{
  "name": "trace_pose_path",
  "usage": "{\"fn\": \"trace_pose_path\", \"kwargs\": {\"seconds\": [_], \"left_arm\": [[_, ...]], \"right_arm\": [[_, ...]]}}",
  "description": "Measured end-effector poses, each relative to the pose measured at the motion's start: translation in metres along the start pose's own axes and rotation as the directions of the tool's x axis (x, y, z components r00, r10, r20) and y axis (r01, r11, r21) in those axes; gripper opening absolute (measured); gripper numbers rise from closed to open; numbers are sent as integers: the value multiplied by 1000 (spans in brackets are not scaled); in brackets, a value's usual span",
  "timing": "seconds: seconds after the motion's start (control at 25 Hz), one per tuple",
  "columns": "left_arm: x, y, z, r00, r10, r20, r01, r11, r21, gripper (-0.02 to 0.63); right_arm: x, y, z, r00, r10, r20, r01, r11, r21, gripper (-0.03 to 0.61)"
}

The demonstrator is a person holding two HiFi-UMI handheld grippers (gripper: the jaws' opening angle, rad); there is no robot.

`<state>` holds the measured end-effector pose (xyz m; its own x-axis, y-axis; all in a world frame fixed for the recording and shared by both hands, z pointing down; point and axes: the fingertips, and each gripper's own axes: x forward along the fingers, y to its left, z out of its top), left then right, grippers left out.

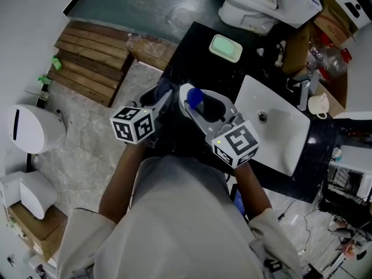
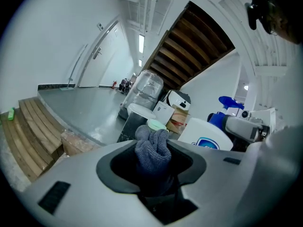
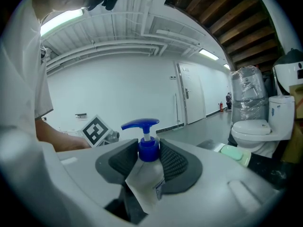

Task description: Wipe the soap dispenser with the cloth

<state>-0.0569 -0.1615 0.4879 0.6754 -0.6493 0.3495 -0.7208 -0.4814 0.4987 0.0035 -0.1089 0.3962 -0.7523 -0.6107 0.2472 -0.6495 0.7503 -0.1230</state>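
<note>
Nearest the camera, the person's two forearms reach forward from pale sleeves. The right hand-held gripper point(image 3: 149, 161) is clamped on the soap dispenser point(image 3: 144, 183). Its ribbed pads press the blue collar below the pump, and the white body hangs tilted between the jaws. In the head view the blue pump top of the dispenser point(image 1: 195, 96) shows at that gripper's tips, over the near edge of the black bench point(image 1: 192, 57).

Just to its left, the left hand-held gripper point(image 2: 152, 167) is closed on the bunched grey cloth point(image 2: 152, 145), which sticks up out of the jaws. From the left gripper view the dispenser sits to the right of the cloth, near it but apart.

Farther along the bench lie a green soap dish point(image 1: 225, 47) and a white sink point(image 1: 285, 138). A toilet point(image 1: 250, 4) stands beyond.
</note>
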Motion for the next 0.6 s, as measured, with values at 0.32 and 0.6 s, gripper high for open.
{"fn": "trace_pose_path", "kwargs": {"seconds": [0.32,0.6], "left_arm": [[-25,-15,18,997,-32,76,35,999,-31,149],[-44,-29,29,993,-40,111,37,999,27,149]], "right_arm": [[-1,5,0,1000,24,-20,-25,1000,-19,144],[-4,8,-2,999,24,-35,-26,998,-50,161]]}}
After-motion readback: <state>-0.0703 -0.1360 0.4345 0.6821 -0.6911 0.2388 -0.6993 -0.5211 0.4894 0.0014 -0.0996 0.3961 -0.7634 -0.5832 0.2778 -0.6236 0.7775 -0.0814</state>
